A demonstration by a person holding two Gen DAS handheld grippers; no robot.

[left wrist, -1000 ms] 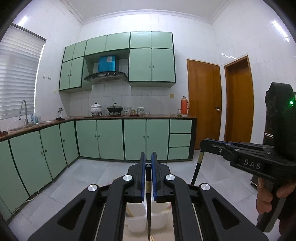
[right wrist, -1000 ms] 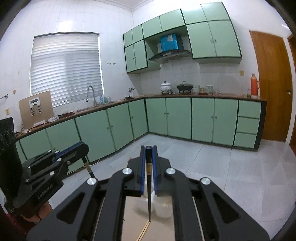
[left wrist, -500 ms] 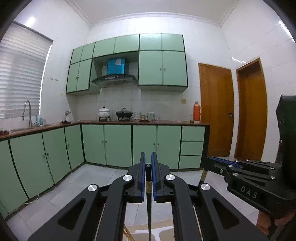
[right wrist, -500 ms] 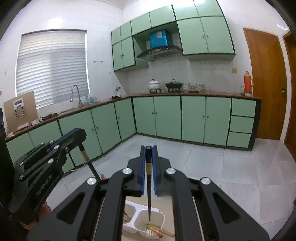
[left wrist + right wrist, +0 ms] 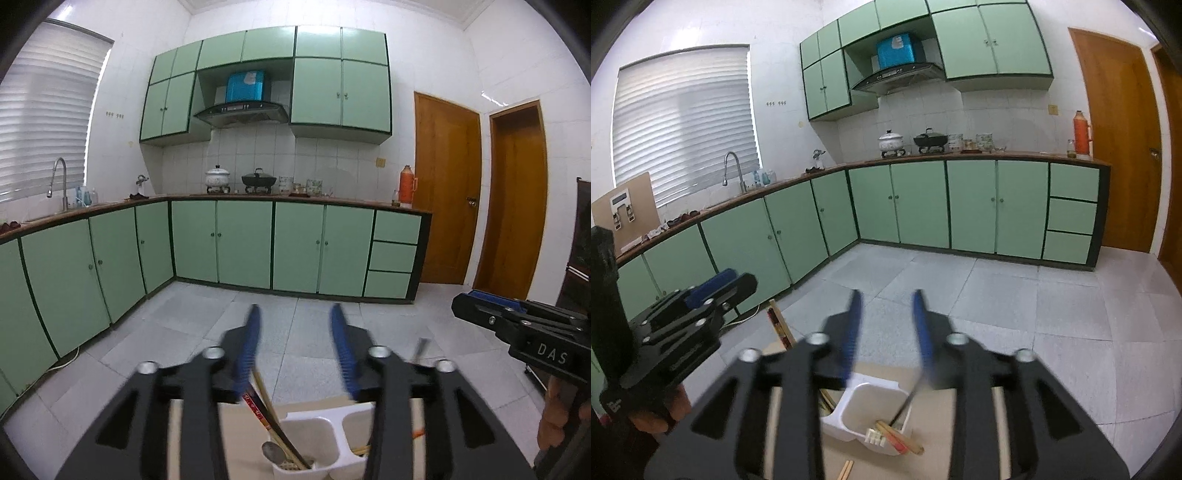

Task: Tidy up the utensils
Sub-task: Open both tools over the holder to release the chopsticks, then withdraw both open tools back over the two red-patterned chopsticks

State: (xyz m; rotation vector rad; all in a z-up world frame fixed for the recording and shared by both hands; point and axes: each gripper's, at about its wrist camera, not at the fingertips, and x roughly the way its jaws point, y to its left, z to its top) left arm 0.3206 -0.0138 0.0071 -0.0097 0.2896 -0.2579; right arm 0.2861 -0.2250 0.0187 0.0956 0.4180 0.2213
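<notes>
A white two-compartment utensil holder point(image 5: 325, 424) point(image 5: 864, 398) stands on a tan table just below both grippers. My left gripper point(image 5: 295, 345) hangs over it with its jaws opening. A dark chopstick point(image 5: 264, 410) has slipped free of the pads and leans into the left compartment beside a spoon point(image 5: 271, 452). My right gripper point(image 5: 886, 330) is also opening its jaws. A dark chopstick point(image 5: 905, 400) drops from it into the right compartment, onto other chopsticks point(image 5: 899, 439). No pad presses on anything.
Each gripper shows in the other's view: the right gripper point(image 5: 517, 325) and the left gripper point(image 5: 690, 314). Loose chopsticks point(image 5: 846, 470) lie on the table point(image 5: 960, 424) in front of the holder. Beyond are tiled floor, green cabinets point(image 5: 243, 243) and wooden doors point(image 5: 443, 192).
Both grippers came down closer to the holder. Each was shut on an upright chopstick; both jaws have now parted and the chopsticks have fallen into the holder.
</notes>
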